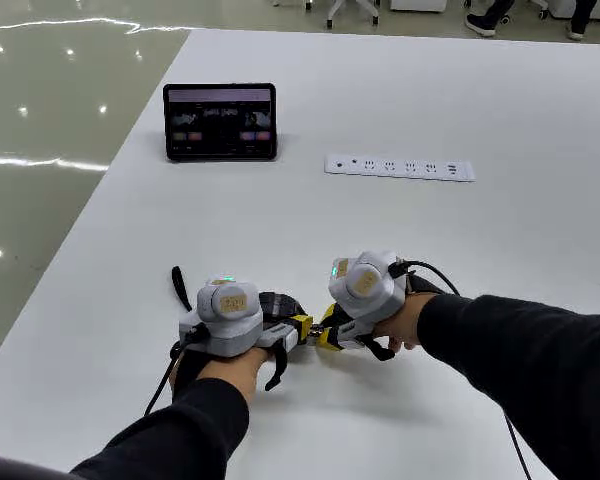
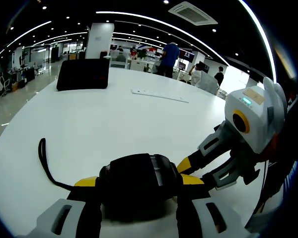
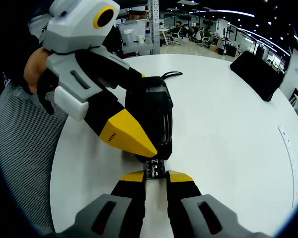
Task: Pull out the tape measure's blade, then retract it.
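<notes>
The tape measure (image 3: pixel 151 114) is held steady by the left gripper (image 2: pixel 138 181) so its blade (image 3: pixel 154 168), pinched by the right gripper (image 3: pixel 154 177), can be pulled out.

One counter (image 1: pixel 430 90). On it, one tape measure (image 1: pixel 278 306), one tablet (image 1: pixel 220 121) and one power strip (image 1: pixel 399 168). Two tongs over it: the left tongs (image 1: pixel 293 331) and the right tongs (image 1: pixel 325 330), one in each of the person's two hands.
</notes>
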`<act>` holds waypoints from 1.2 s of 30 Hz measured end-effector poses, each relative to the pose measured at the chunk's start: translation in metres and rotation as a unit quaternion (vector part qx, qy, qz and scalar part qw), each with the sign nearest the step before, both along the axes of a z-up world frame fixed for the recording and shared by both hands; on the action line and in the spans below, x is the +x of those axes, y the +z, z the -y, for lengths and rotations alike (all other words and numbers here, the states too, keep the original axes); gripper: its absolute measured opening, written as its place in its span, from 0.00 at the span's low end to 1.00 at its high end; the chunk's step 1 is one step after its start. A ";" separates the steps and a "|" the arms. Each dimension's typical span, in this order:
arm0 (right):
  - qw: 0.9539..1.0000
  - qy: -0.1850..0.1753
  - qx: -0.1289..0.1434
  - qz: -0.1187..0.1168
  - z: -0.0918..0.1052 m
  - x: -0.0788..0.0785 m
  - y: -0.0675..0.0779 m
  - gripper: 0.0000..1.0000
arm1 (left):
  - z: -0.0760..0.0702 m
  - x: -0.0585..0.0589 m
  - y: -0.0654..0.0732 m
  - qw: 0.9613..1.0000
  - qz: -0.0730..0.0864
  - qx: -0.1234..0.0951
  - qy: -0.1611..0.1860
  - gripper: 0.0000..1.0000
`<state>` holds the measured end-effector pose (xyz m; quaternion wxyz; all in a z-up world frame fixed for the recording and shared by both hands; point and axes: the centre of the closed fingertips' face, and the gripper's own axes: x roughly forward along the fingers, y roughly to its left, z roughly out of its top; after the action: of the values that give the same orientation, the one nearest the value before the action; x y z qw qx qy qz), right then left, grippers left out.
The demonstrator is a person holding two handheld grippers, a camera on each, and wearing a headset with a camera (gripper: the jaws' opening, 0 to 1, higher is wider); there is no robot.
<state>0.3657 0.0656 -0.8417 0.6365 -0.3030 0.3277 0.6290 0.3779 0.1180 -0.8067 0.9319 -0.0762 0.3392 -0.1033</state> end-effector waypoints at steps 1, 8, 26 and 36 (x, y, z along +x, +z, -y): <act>1.000 0.000 0.002 -0.001 -0.001 0.000 0.000 0.11 | 0.000 0.000 0.000 1.000 0.000 0.000 0.000 0.57; 1.000 0.001 0.005 -0.002 -0.005 0.000 0.000 0.11 | 0.000 0.000 0.000 1.000 0.000 -0.001 0.002 0.57; 1.000 0.005 0.008 0.000 -0.010 0.002 0.001 0.11 | 0.000 0.001 0.000 1.000 0.001 -0.001 0.003 0.57; 1.000 0.007 0.004 0.003 -0.010 0.001 0.001 0.11 | 0.000 0.000 0.002 1.000 0.002 -0.002 0.003 0.57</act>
<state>0.3666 0.0758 -0.8410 0.6345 -0.3048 0.3207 0.6338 0.3780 0.1178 -0.8051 0.9328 -0.0790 0.3368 -0.1010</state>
